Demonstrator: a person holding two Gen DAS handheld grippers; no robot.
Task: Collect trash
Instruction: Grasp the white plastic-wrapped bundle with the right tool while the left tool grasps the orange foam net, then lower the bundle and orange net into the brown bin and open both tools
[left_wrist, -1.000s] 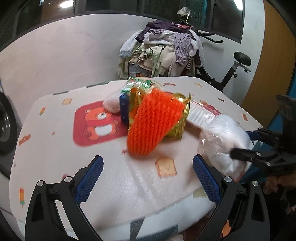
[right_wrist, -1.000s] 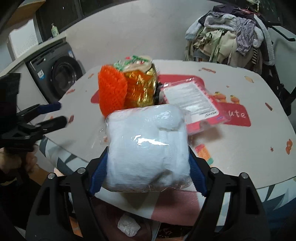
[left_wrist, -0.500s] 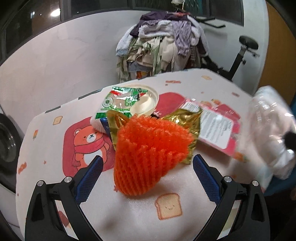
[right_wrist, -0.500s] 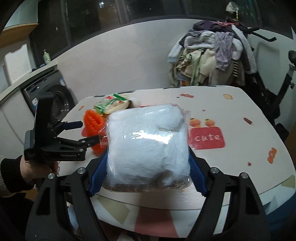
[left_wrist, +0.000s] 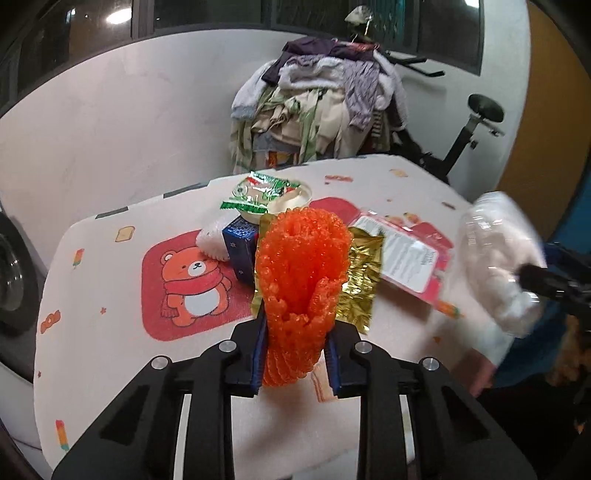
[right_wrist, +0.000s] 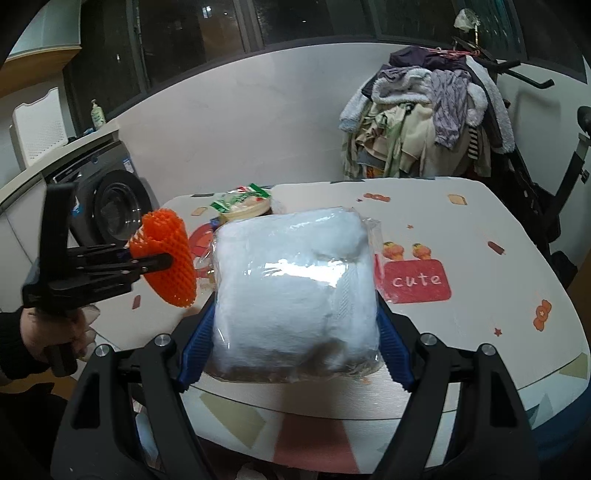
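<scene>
On the near edge of the table (left_wrist: 110, 332), the left wrist view shows the left gripper (left_wrist: 295, 354) w/ its blue pads pinching the lower end of an orange foam net sleeve (left_wrist: 303, 280); the sleeve stands roughly upright between the fingers, top end open. Only this view shows what lies behind it: a gold foil wrapper (left_wrist: 364, 280) just right of the sleeve, a dark blue carton (left_wrist: 240, 251) to its left, and a red-and-white flat packet (left_wrist: 410, 258) further right. The right wrist view hides most of that pile behind the white wadding bag (right_wrist: 295, 291), a clear plastic pack of white filling that the right gripper (right_wrist: 295, 339) squeezes from both sides, fingers spread about as wide as the bag. That view alone shows the person's left hand (right_wrist: 59, 332) in a dark sleeve, gripping the left tool's handle at near left, tool pointing right w/ the sleeve held above the table's left edge. From the left view the bag appears blurred at the far right, off the table's right edge.

Around: a lidded cup (left_wrist: 273, 195) w/ green-and-white peeled film sits at the far side of the pile; a washing machine (right_wrist: 118, 210) stands far left; a heap of clothes (right_wrist: 428, 122) is draped over an exercise bike (left_wrist: 476, 125) beyond the table. The bag blocks the table's centre in the right view.
</scene>
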